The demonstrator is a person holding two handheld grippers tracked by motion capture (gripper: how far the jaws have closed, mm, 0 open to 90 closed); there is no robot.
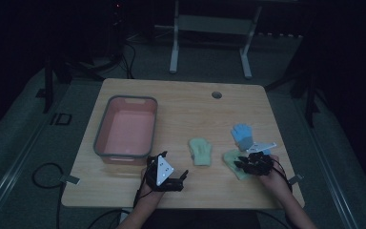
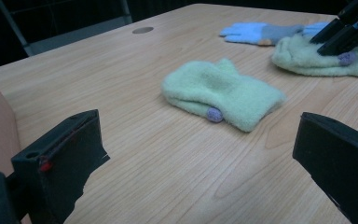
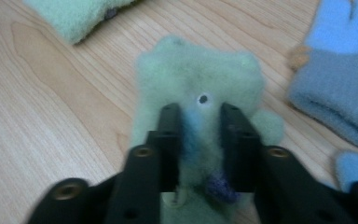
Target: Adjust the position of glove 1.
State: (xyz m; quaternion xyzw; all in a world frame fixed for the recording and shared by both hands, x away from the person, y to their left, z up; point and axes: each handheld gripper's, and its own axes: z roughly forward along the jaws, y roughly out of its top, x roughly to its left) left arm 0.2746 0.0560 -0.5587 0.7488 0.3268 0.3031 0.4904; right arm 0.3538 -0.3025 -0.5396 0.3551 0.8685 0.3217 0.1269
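Right gripper [image 3: 198, 116] clamped on green glove [image 3: 198, 70] — left gripper [image 2: 200, 154] jaws wide apart, near second green glove [image 2: 221, 93]

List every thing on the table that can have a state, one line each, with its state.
Pink bin: upright, nothing inside.
Middle green glove: lying flat, untouched.
Right green glove: on the table, pinched in the right claw.
Blue glove: lying flat beside it, untouched.
Left claw: open, holding nothing.
Right claw: closed on the right green glove.
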